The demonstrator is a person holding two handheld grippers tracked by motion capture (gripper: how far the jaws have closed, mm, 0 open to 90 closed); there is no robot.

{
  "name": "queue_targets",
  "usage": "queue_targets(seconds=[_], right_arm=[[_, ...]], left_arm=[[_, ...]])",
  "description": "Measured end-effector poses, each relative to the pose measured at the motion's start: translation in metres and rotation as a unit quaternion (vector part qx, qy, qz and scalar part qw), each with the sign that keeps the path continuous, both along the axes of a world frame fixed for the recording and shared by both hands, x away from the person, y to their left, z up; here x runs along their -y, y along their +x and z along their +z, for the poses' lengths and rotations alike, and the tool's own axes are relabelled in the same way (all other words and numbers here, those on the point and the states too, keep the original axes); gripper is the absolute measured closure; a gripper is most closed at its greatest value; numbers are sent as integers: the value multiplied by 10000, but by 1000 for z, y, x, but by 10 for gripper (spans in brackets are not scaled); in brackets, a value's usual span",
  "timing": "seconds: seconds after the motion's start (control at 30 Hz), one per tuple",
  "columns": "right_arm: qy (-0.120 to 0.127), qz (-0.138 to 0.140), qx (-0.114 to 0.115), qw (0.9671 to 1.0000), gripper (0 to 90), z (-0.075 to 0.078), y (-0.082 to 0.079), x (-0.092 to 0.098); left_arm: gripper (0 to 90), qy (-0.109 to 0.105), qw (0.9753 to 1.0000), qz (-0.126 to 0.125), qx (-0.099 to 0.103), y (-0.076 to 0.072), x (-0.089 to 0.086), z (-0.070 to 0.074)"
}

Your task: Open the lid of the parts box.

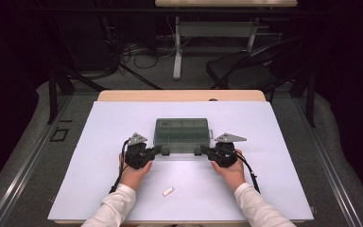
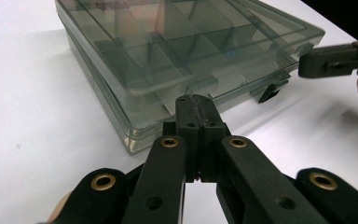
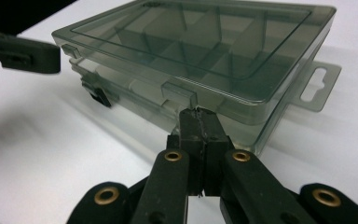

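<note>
The box [image 1: 182, 132], smoky clear plastic with dividers, lies flat at the middle of the white sheet [image 1: 99, 142], lid down. Both grippers meet its near edge. The left gripper [image 1: 159, 150] has its jaws pressed together, tips at the left latch; in the left gripper view [image 2: 196, 100] the tips cover that latch, so whether any plastic is pinched cannot be told. The right gripper [image 1: 199, 151] likewise has its jaws together just under the right latch tab [image 3: 179, 93]; contact is hidden behind the tips [image 3: 199, 113]. The compartments look hazy through the lid; contents cannot be made out. A small white piece [image 1: 168, 191] lies apart, near the front edge, between the sleeves.
</note>
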State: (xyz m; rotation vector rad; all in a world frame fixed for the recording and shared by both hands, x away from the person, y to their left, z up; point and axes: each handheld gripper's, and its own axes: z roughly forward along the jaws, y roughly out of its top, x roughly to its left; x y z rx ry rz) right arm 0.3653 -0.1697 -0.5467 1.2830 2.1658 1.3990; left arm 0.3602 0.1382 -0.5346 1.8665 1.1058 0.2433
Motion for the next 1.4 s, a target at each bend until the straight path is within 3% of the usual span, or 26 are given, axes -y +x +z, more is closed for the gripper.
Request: queue_targets(seconds=[0.2,0.37,0.57,0.93,1.2,1.4], right_arm=[[49,-57,83,9999,900,8,3,0],[64,-131,130,9998,899,16,8,-1],[-50,-270,97,9996,896,24,16,-1],[-213,-427,140,9988,887,54,34,-3],[-437,-567,190,9973,882,66,49,-8],[-558,-659,233,9960,882,75,58,-13]], left_arm=[[900,-16,9999,162,-48,7,0,1],[900,-64,9993,371,-26,14,4,10],[900,23,9983,576,35,22,6,22],[900,195,9976,638,197,40,10,48],[900,252,9972,688,148,54,13,59],[900,177,9963,838,73,65,13,65]])
